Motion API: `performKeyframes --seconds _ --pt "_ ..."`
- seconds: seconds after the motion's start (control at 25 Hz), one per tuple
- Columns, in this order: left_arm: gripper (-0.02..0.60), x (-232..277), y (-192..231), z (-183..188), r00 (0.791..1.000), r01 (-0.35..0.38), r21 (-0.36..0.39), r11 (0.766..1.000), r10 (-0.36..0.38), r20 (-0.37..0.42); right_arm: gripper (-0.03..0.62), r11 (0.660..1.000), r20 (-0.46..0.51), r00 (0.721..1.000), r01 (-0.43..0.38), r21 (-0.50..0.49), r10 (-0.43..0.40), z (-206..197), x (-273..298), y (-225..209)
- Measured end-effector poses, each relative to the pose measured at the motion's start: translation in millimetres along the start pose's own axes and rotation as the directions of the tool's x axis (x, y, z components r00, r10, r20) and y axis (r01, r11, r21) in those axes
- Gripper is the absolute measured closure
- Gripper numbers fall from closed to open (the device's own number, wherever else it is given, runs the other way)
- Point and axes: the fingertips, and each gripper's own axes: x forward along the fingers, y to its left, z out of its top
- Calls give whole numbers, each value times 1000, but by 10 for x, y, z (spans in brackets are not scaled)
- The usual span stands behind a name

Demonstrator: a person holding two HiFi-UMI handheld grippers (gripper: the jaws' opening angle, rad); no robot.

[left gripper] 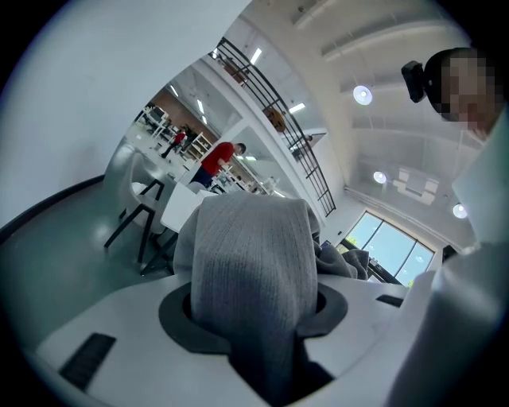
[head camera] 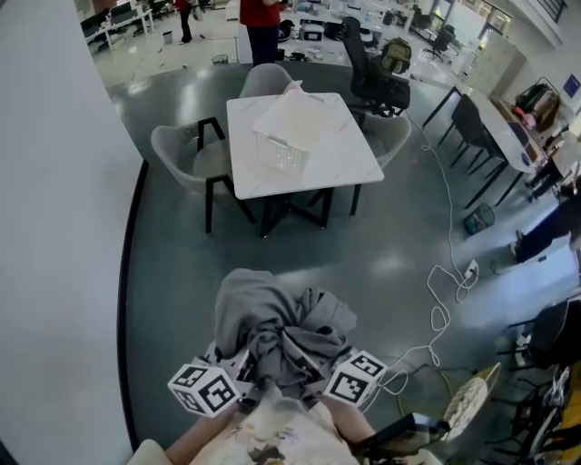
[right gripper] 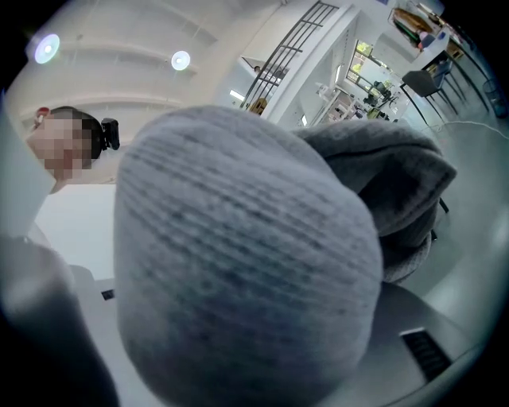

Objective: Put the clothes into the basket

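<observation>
Head view, person's pale top (head camera: 272, 440): sitting right at the bottom edge, closest to us, well on the near side of the white table (head camera: 349, 159).
Left gripper (head camera: 218, 386): poking out from under the bundle, marker cube showing, well short of the table.
Right gripper (head camera: 352, 380): riding alongside it, the same long way from the table.
Grey clothes (head camera: 281, 331): bunching up in a crumpled heap across both grippers, hanging over the dark floor on the table's near side and well apart from it.
Basket (head camera: 286, 150): standing on the table, a white mesh one near the middle, with something pale lying in it that I cannot make out.
Grey chairs (head camera: 177, 154): crowding the table's left and far sides.
Black office chair (head camera: 377, 77): sitting just beyond the table's far right corner.
White cable (head camera: 445, 300): snaking over the floor to the right of the table.
Person in red (head camera: 261, 23): standing beyond the table's far side.

Left gripper view, jaws: biting down on a thick fold of grey knit, which is running up between them and draping over the front; the table is peeking out behind the cloth on the left.

Right gripper view, jaws: disappearing under a big rounded bulge of the same grey knit, which is filling the gap between them, so this claw is gripping the clothes too; more dark folds are hanging to the right.
</observation>
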Motion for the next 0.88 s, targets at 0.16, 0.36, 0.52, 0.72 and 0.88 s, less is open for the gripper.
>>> performKeyframes --seconds 0.16,0.36,0.52,0.72,0.88 --pt "395 -64 46 -2 1000 6 -8 1000 -6 3 350 1000 2 1000 0 -3 0 -56 26 55" --pt "396 5 81 15 1000 10 -26 1000 -10 -11 350 1000 -3 1000 21 8 -21 -38 67 -14" --pt "396 140 131 44 1000 8 -34 999 -8 -22 350 999 -13 999 46 17 -46 8 120 -152" --pt "395 388 225 170 999 -1 -28 1000 0 -33 350 999 -4 999 37 39 -36 181 313 -299" --pt "396 687 319 373 999 -26 -42 999 25 -21 350 998 -31 999 19 53 -18 407 578 -491"
